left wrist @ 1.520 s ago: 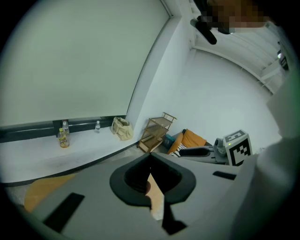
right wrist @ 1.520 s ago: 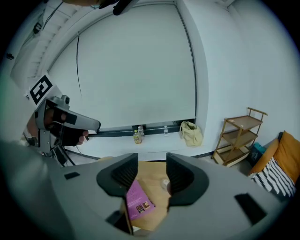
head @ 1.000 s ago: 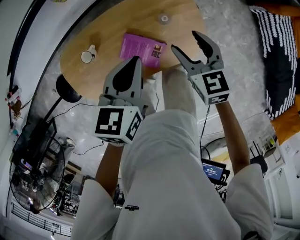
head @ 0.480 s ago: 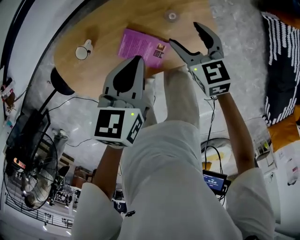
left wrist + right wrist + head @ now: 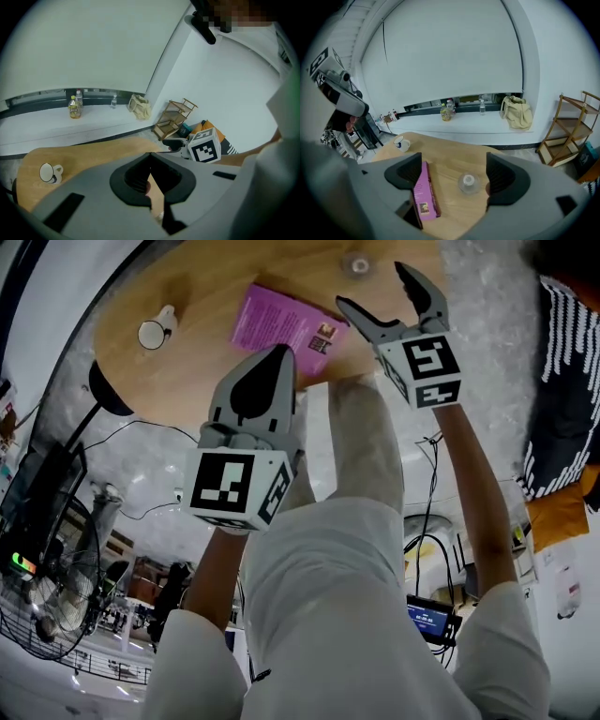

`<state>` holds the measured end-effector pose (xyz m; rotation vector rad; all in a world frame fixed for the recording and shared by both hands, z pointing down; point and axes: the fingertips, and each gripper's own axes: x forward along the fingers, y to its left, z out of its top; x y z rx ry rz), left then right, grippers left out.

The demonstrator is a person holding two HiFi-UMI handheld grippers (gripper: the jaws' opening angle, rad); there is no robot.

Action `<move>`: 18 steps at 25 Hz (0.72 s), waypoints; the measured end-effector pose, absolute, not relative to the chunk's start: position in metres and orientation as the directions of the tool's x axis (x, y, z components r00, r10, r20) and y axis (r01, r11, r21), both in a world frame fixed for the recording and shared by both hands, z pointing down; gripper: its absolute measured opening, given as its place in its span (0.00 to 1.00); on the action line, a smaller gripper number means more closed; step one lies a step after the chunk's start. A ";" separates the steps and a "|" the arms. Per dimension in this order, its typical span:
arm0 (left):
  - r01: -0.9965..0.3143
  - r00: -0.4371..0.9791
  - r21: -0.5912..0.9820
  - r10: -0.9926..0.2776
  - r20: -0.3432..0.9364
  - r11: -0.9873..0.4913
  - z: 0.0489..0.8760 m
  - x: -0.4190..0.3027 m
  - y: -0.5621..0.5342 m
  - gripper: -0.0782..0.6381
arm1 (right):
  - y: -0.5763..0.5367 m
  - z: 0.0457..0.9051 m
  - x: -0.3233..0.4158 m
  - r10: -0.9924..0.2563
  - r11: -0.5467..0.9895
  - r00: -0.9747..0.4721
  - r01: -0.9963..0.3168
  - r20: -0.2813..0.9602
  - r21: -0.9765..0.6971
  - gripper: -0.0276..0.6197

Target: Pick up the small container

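The small container (image 5: pixel 355 264), clear and round with a lid, stands on the wooden table (image 5: pixel 206 296) near its far edge. My right gripper (image 5: pixel 372 292) hovers just short of it. Its jaws are opening and stand wide apart with nothing between them. In the right gripper view the container (image 5: pixel 468 182) shows on the table beyond the gap between the jaws of the right gripper (image 5: pixel 453 173). My left gripper (image 5: pixel 270 362) is held lower at the near table edge, jaws shut on nothing. The left gripper view shows the left gripper (image 5: pixel 150 161) with its jaws together.
A purple book (image 5: pixel 286 326) lies left of the container, and a white mug (image 5: pixel 155 331) stands further left. A fan (image 5: pixel 47 596) is on the floor at lower left. A striped cushion (image 5: pixel 562 381) lies at the right. A counter (image 5: pixel 454 124) with bottles runs behind the table.
The right gripper's jaws have spread wider. Both grippers have come closer to the table, and the right one has neared the container.
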<state>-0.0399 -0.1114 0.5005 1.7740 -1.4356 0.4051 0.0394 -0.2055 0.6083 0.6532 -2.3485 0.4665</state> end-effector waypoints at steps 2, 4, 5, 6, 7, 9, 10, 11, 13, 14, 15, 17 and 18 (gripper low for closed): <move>-0.924 0.302 0.381 -0.665 0.683 -0.028 0.507 -0.041 -0.113 0.13 | -0.209 0.620 0.035 -0.324 0.813 -0.658 -0.561 0.679 -0.156 0.70; -0.924 0.301 0.381 -0.665 0.683 -0.026 0.513 -0.042 -0.115 0.13 | -0.214 0.632 0.034 -0.324 0.812 -0.648 -0.564 0.689 -0.148 0.71; -0.924 0.301 0.382 -0.666 0.683 -0.025 0.515 -0.042 -0.117 0.13 | -0.216 0.639 0.034 -0.326 0.813 -0.642 -0.565 0.694 -0.141 0.71; -0.924 0.299 0.382 -0.668 0.682 -0.023 0.517 -0.042 -0.118 0.13 | -0.217 0.645 0.034 -0.325 0.813 -0.636 -0.566 0.700 -0.136 0.71; -0.923 0.298 0.383 -0.670 0.680 -0.021 0.519 -0.042 -0.121 0.13 | -0.217 0.651 0.033 -0.321 0.813 -0.631 -0.567 0.706 -0.136 0.71; -0.924 0.295 0.383 -0.671 0.680 -0.018 0.523 -0.043 -0.125 0.13 | -0.218 0.664 0.032 -0.310 0.812 -0.622 -0.567 0.719 -0.141 0.71; -0.924 0.292 0.382 -0.671 0.681 -0.015 0.525 -0.044 -0.127 0.13 | -0.219 0.670 0.031 -0.306 0.813 -0.618 -0.566 0.725 -0.139 0.71; -0.924 0.290 0.382 -0.672 0.682 -0.012 0.527 -0.045 -0.129 0.13 | -0.221 0.676 0.030 -0.302 0.815 -0.612 -0.563 0.731 -0.134 0.71; -0.925 0.286 0.381 -0.671 0.684 -0.005 0.531 -0.046 -0.130 0.13 | -0.223 0.690 0.028 -0.291 0.820 -0.599 -0.557 0.746 -0.127 0.71; -0.925 0.284 0.381 -0.670 0.686 -0.003 0.533 -0.046 -0.130 0.13 | -0.223 0.697 0.027 -0.285 0.822 -0.593 -0.555 0.753 -0.126 0.71; -0.925 0.283 0.380 -0.668 0.688 0.001 0.536 -0.047 -0.130 0.13 | -0.224 0.703 0.026 -0.281 0.823 -0.587 -0.554 0.759 -0.124 0.71; -0.924 0.280 0.381 -0.665 0.693 0.008 0.542 -0.046 -0.129 0.13 | -0.227 0.715 0.025 -0.277 0.825 -0.576 -0.553 0.769 -0.117 0.71; -0.924 0.278 0.382 -0.663 0.695 0.013 0.545 -0.046 -0.129 0.13 | -0.228 0.720 0.025 -0.275 0.827 -0.570 -0.551 0.774 -0.112 0.71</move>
